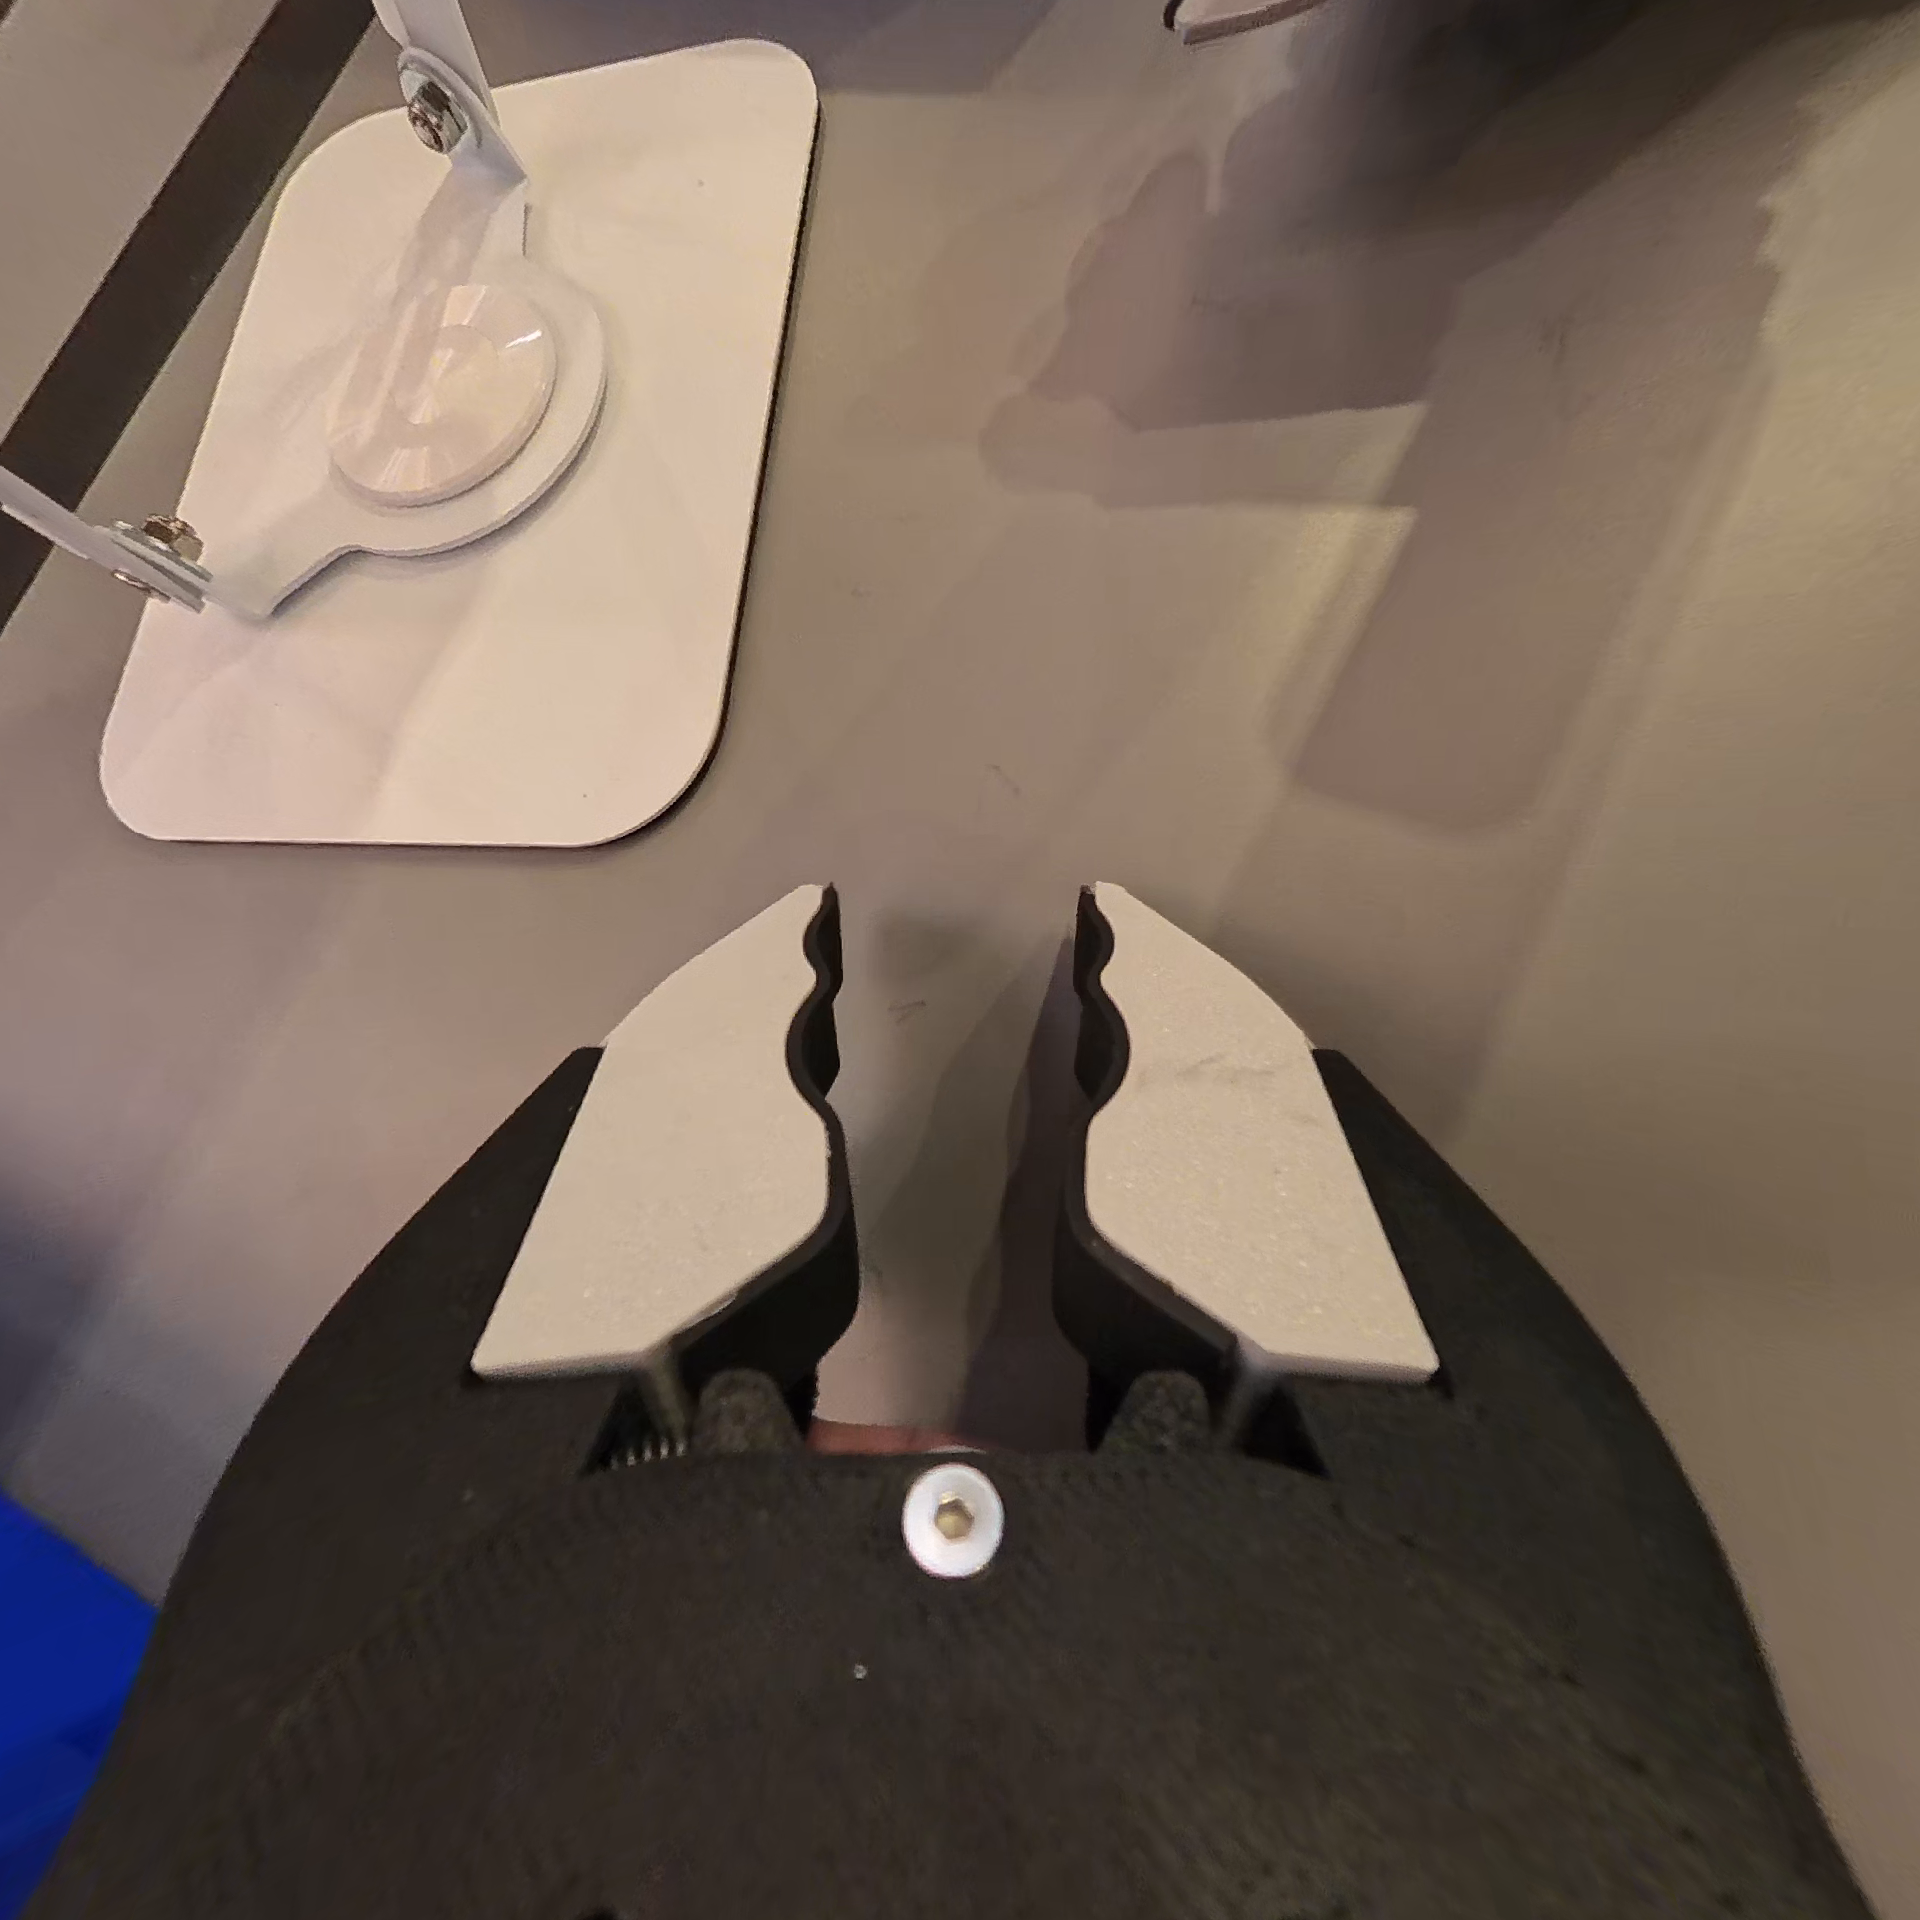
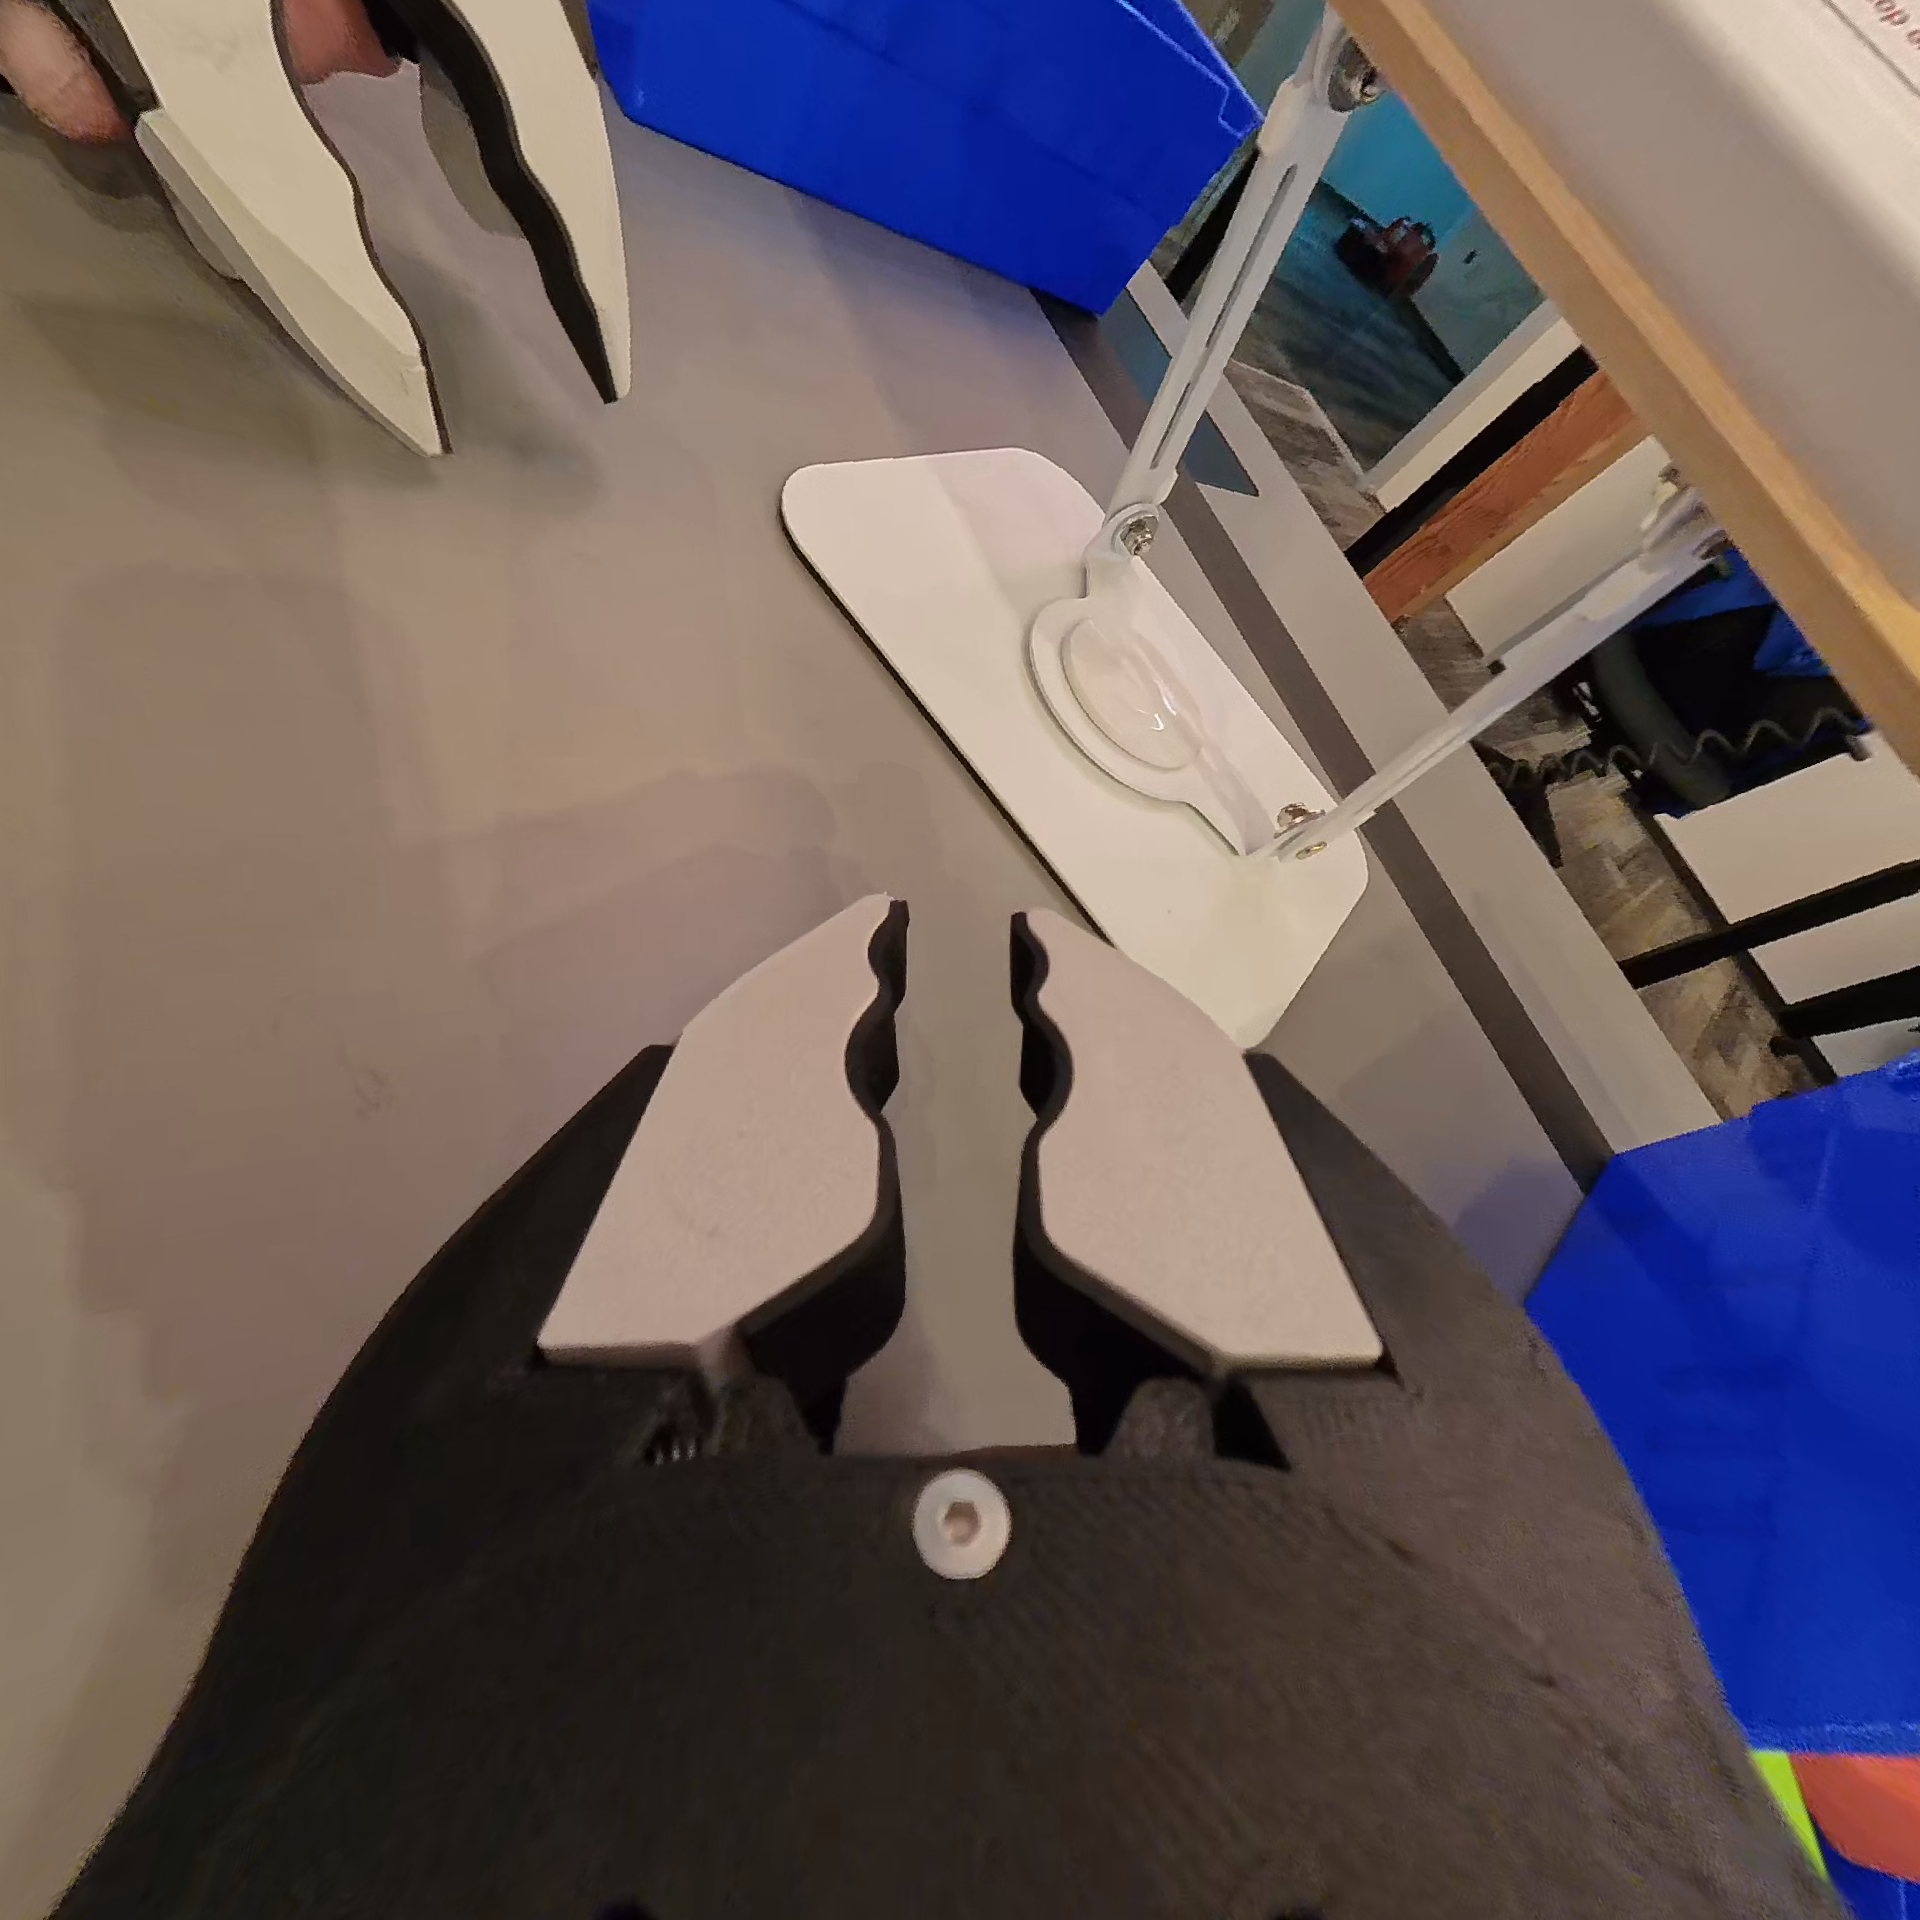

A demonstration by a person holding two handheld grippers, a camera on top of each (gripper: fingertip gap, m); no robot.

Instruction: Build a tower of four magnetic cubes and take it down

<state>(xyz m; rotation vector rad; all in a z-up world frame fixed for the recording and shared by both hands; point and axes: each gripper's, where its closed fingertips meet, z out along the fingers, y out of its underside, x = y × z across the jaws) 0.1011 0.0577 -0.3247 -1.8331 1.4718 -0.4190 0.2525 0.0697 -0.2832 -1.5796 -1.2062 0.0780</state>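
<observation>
No cube tower shows in either view. In the right wrist view an orange and yellow-green block [image 2: 1839, 1813] peeks out at the bottom right corner, by a blue bin [image 2: 1766, 1403]; most of it is cut off. My left gripper [image 1: 956, 899] is open and empty above the bare grey table [image 1: 1039, 675]. It also shows in the right wrist view [image 2: 520, 421] at the top left, jaws apart, held by a hand. My right gripper [image 2: 958, 914] is open with a narrow gap, empty, low over the table.
A white stand base plate [image 1: 582, 499] with thin white arms sits on the table, far left of the left gripper and just right of the right gripper [image 2: 935, 582]. A second blue bin [image 2: 914, 135] stands at the back. The table edge [image 2: 1455, 935] runs on the right. Across from one pair of fingers to the other is roughly 15 centimetres.
</observation>
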